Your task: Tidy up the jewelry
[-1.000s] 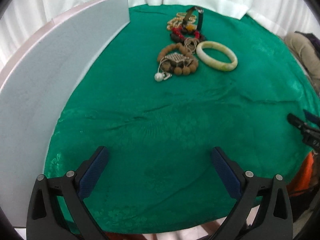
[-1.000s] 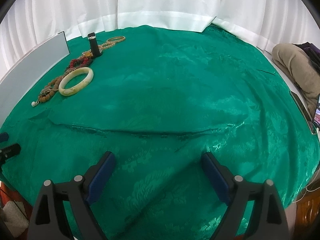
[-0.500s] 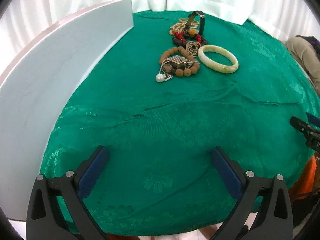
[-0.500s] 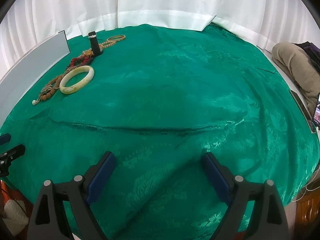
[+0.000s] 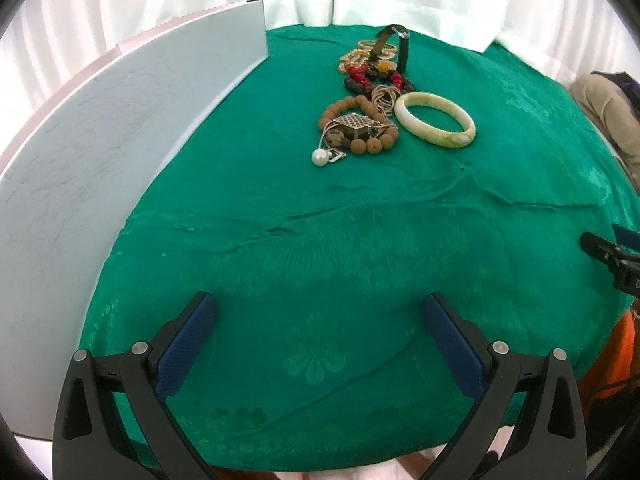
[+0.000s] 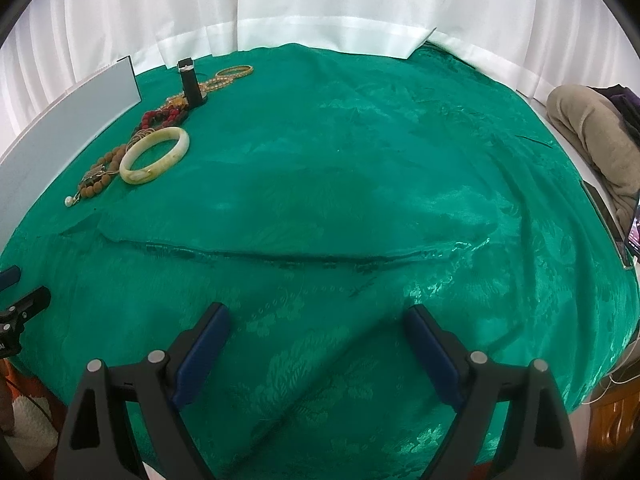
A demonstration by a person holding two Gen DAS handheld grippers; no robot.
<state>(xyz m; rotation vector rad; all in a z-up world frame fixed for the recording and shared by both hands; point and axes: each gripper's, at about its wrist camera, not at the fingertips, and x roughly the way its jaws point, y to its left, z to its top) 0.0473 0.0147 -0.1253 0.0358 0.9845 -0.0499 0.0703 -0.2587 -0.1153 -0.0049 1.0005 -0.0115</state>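
Left wrist view: the left gripper (image 5: 318, 312), fingers spread and empty, has crept nearer over the last second; the jewelry pile (image 5: 372, 96) and pale bangle (image 5: 435, 125) now loom larger at twelve o'clock, so a first pick looks close

Right wrist view: the right gripper (image 6: 316, 322) gapes wide too, barely shifted; bangle (image 6: 155, 155) at ten o'clock, well apart

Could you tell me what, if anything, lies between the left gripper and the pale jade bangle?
Nothing visible does. The left gripper is open over bare green cloth, and only wrinkled fabric lies between it and the jade bangle. The wooden bead bracelet sits beside the bangle, left of it.
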